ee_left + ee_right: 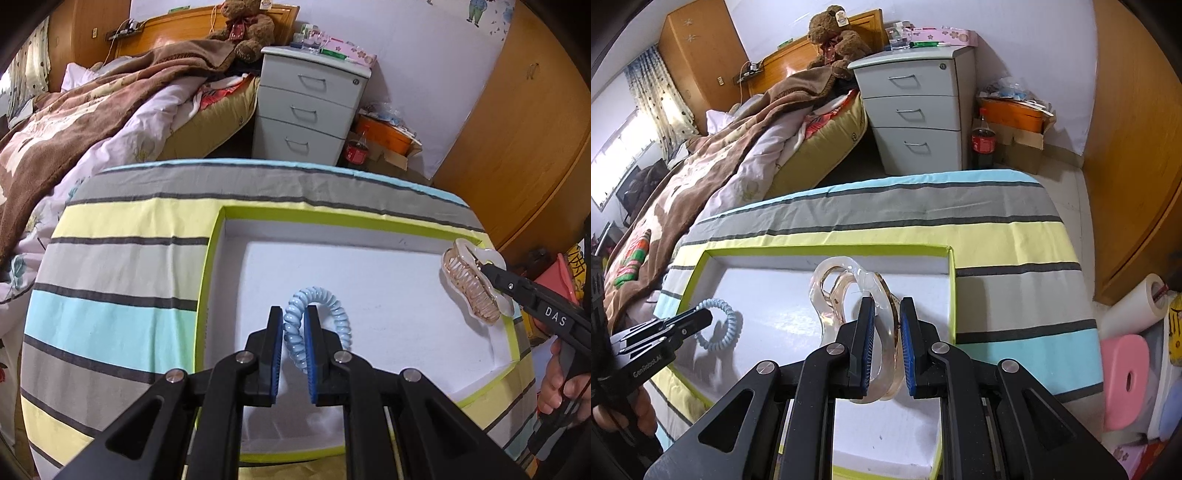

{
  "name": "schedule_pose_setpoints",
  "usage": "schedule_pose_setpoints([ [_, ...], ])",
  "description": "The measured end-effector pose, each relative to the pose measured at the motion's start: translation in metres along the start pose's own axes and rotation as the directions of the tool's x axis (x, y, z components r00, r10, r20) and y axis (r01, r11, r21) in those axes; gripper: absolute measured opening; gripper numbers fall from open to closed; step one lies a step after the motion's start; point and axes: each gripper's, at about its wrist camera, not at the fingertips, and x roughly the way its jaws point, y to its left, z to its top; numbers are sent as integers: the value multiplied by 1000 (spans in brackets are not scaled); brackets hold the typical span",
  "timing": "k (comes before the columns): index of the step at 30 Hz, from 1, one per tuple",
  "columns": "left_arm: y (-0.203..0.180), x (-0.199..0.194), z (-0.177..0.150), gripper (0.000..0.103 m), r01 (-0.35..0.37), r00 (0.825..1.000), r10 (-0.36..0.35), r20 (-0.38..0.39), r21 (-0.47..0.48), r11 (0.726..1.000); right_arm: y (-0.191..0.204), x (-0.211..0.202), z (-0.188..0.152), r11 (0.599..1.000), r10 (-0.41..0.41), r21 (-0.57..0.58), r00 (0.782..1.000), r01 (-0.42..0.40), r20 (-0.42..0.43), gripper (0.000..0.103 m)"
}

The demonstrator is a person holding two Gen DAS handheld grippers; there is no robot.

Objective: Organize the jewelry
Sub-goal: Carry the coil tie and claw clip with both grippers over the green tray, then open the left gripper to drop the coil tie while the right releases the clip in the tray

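Striped cloth covers one table bearing one green-rimmed tray. Two grippers, nearly closed: left gripper pinches one blue spiral hair tie at tray's six o'clock; right gripper clamps one clear hair claw at three o'clock.

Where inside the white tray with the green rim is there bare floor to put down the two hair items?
The white tray with the green rim is bare on its whole floor: free by the far wall, and between the light blue spiral hair tie and the clear beige claw clip. Both hang in the fingers. The striped cloth left of the tray is bare too.
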Motion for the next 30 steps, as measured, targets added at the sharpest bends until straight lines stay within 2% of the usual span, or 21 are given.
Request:
schedule_pose_setpoints([
  [14,6,9,-3,14,-10,1000,10,-27,-18,1000,1,12,-3,1000,-27,7,1000,27,-10,15],
  [19,5,9,-2,27,-10,1000,9,-24,-13,1000,1,13,-4,999,-32,7,999,32,-10,15],
  [27,7,5,-1,43,6,1000,-6,-22,-22,1000,0,9,-3,1000,-28,14,1000,28,5,17],
  [30,5,-1,-2,55,11,1000,-11,-12,-22,1000,0,3,-4,1000,-21,15,1000,21,10,20],
])
